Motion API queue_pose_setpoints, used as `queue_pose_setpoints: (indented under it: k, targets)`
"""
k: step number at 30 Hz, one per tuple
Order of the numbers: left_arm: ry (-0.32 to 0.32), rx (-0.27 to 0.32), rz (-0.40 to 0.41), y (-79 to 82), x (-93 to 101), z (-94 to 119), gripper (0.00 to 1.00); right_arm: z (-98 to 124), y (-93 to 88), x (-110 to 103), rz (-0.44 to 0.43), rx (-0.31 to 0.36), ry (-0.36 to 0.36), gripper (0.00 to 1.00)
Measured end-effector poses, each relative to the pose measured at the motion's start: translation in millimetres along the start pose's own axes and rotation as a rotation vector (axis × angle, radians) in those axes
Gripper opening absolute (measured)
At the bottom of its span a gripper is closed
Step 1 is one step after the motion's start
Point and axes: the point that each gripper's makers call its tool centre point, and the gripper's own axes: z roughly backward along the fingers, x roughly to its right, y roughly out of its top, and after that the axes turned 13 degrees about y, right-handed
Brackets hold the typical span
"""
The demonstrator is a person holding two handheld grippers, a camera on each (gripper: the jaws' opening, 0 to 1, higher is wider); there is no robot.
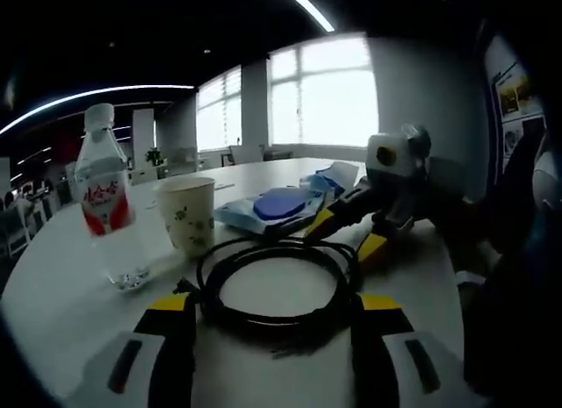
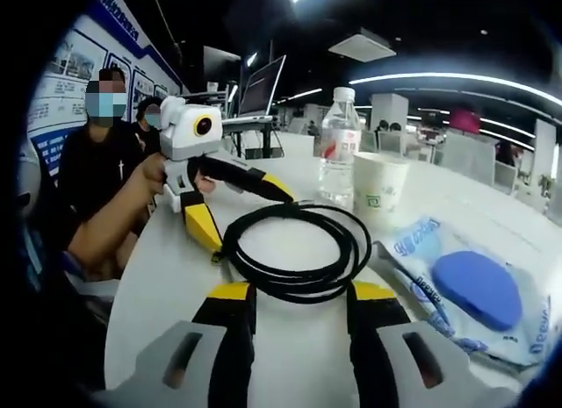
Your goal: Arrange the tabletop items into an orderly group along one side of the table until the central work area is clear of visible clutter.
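Cable: a black cable (image 1: 277, 285) (image 2: 294, 250) wound into a loose round coil of several loops, lying flat on the white counter (image 1: 61, 303) (image 2: 167, 285), between the two claws.
Bottle: a clear plastic water bottle (image 1: 105, 197) (image 2: 338, 149) with a white cap, standing upright; its red and white label carries red characters too small to read.
Cup: a white paper cup (image 1: 187, 213) (image 2: 378, 189) with a small green print, upright just beside the bottle.
Packet: a pale blue and white plastic packet (image 1: 272, 206) (image 2: 465, 289) with a dark blue oval patch, lying flat beyond the coil; blue lettering along its edge is blurred.
Left claw: the left claw (image 1: 272, 338) (image 2: 241, 211) stands wide, black jaws with yellow tips at either side of the coil's near edge, gripping nothing.
Right claw: the right claw (image 2: 294, 325) (image 1: 347, 232) is likewise spread wide about the coil's opposite edge, with nothing in its grip.
Hand: a person's hand (image 2: 158, 175) grips the left claw's white handle.
Wall: posters (image 2: 79, 66) with blue headings hang on it, their text unreadable.
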Motion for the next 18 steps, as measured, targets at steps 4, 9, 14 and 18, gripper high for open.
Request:
queue_pose_setpoints:
  k: [4, 9, 14, 18]
  targets:
    - [0.001, -0.021, 0.003, -1.8, -2.1, 0, 0.71, 6, 2.2, 3, -0.016, 0.015, 0.006, 0.37]
    - [-0.009, -0.044, 0.025, -5.9, -3.7, -2, 0.72, 7, 3.3, 2, -0.014, 0.013, 0.006, 0.37]
    - [-0.040, -0.063, 0.045, -11.2, -0.6, -5, 0.70, 6, 3.2, 2, -0.016, 0.016, 0.010, 0.37]
    - [-0.048, -0.054, 0.040, -11.5, -1.5, -9, 0.71, 4, 2.9, 1, -0.016, 0.020, 0.012, 0.37]
